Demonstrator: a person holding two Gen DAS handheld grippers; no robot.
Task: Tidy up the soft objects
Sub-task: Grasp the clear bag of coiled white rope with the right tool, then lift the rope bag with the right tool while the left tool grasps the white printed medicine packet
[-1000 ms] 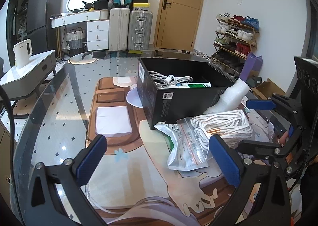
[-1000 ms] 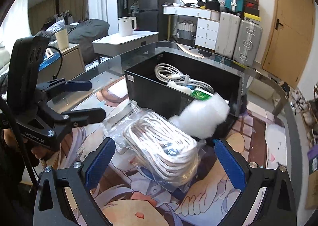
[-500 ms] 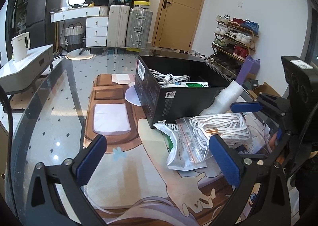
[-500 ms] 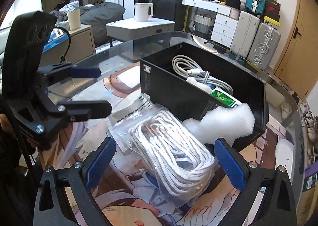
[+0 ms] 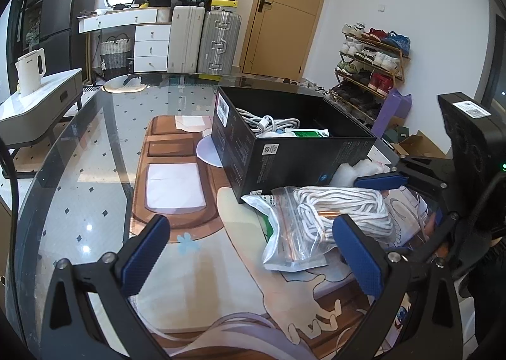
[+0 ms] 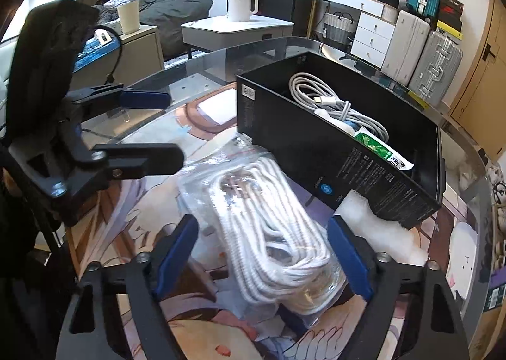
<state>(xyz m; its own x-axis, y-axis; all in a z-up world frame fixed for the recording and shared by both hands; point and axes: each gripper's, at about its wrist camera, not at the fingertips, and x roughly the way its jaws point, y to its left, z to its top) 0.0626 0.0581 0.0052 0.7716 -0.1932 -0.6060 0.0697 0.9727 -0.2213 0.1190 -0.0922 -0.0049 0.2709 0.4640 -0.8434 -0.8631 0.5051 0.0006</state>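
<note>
A clear zip bag of coiled white rope (image 6: 272, 227) lies on the printed mat, beside a black box (image 6: 341, 157); the bag also shows in the left wrist view (image 5: 332, 217). My right gripper (image 6: 262, 252) is open, its blue pads on either side of the bag, low over it. A white foam piece (image 6: 376, 227) lies against the box's near corner. The box (image 5: 294, 154) holds a white cable (image 6: 332, 103) and a green-printed packet (image 6: 379, 151). My left gripper (image 5: 249, 252) is open and empty, above the mat left of the bag.
The glass table's curved edge (image 5: 47, 154) runs left. A side table with a white kettle (image 5: 30, 72) stands left. Suitcases (image 5: 202, 40), a door and a shoe rack (image 5: 370, 56) are behind. A cardboard box (image 5: 414, 145) sits right on the floor.
My right gripper has dropped lower and closer over the rope bag, which now sits between its pads. The foam piece has sunk down beside the box corner. My left gripper barely moved.
</note>
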